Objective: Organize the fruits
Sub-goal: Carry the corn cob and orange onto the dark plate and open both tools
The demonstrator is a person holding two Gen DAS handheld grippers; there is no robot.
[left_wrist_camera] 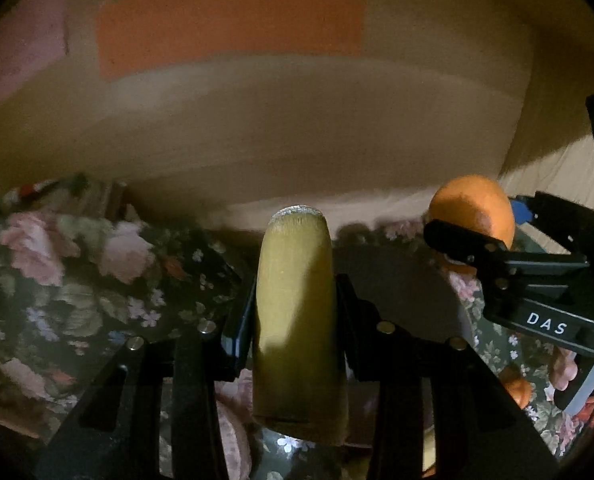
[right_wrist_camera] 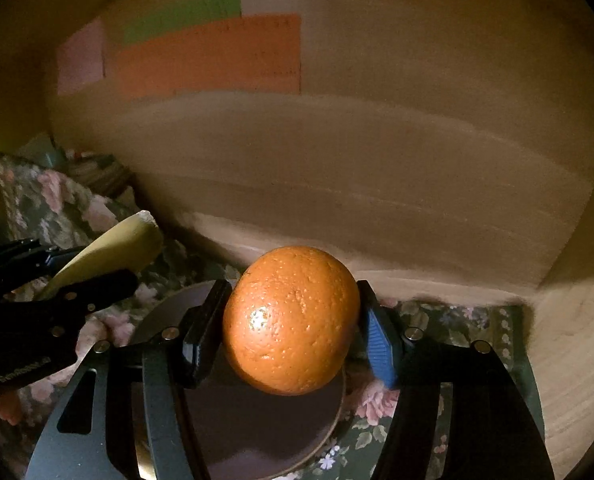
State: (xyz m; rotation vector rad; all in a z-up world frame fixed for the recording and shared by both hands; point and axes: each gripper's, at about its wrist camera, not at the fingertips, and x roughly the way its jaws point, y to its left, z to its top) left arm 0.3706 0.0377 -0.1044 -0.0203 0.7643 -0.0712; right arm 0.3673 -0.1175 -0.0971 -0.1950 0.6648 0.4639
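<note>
- Grip: left gripper point(left_wrist_camera: 295, 300) pinched a banana point(left_wrist_camera: 297, 320) lengthwise; right gripper point(right_wrist_camera: 293, 328) clamped an orange point(right_wrist_camera: 291, 326) above a dark plate point(right_wrist_camera: 257, 432)
- Risk: the two grippers were close together and could collide
- Risk: the banana, held only at mid-body, could pivot or slip
- Clearance: wall point(right_wrist_camera: 377, 180) stood close ahead; floral cloth point(left_wrist_camera: 77, 280) lay open to the left

We seem to be in a dim home: a floral tablecloth point(right_wrist_camera: 429, 436) fills the lower frame, and coloured paper notes point(right_wrist_camera: 213, 56) hang upper left on a beige wall point(right_wrist_camera: 417, 160).
</note>
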